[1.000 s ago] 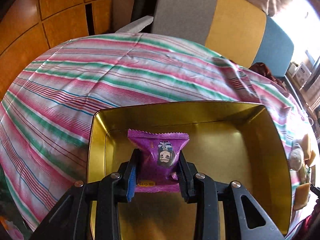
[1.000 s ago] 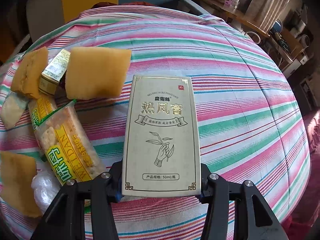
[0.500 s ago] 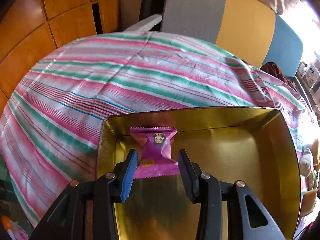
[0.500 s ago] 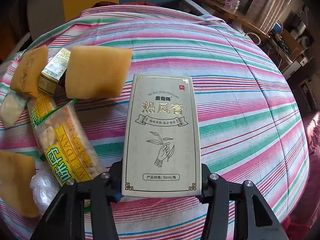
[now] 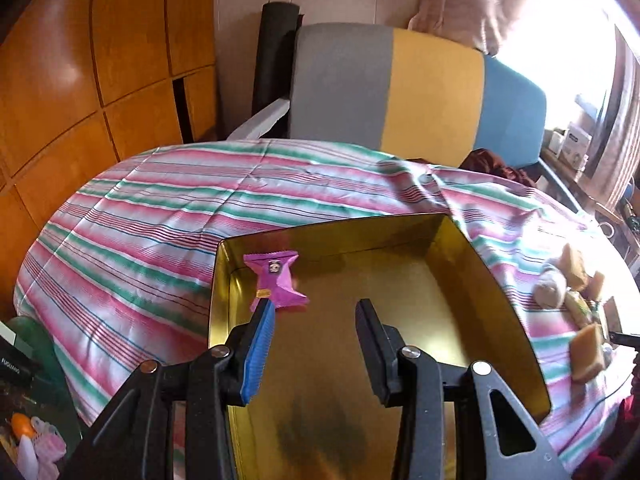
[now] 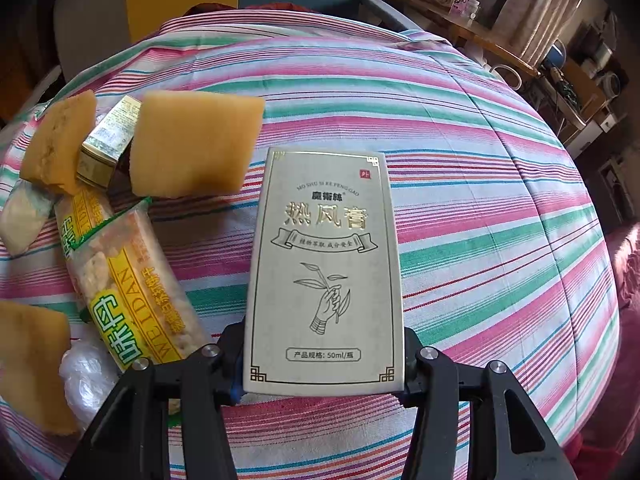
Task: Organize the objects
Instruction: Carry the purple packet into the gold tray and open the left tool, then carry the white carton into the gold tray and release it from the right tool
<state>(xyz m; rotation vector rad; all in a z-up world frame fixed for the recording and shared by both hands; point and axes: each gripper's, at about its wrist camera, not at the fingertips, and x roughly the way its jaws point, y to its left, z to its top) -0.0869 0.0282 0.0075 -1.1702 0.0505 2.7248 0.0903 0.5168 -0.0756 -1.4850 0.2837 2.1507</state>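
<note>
A purple snack packet (image 5: 276, 278) lies in the far left corner of a gold tin box (image 5: 504, 296) on the striped cloth. My left gripper (image 5: 314, 312) is open and empty, raised above the box, behind the packet. My right gripper (image 6: 322, 360) is shut on a flat cream box with gold Chinese lettering (image 6: 324, 264), holding it over the cloth. Left of it lie a green-and-yellow cracker packet (image 6: 128, 284), yellow sponge-like blocks (image 6: 196, 148) and a small gold box (image 6: 108, 144).
A grey, yellow and blue chair back (image 5: 420, 88) stands behind the table, wooden panels (image 5: 80, 80) at left. Cluttered shelves (image 6: 560, 64) lie at far right. A clear plastic wrapper (image 6: 88, 376) lies by the right gripper. The snack pile shows in the left wrist view (image 5: 576, 300).
My left gripper opened, let go of the purple packet in the gold box, and drew back and up. My right gripper kept still, holding the cream box.
</note>
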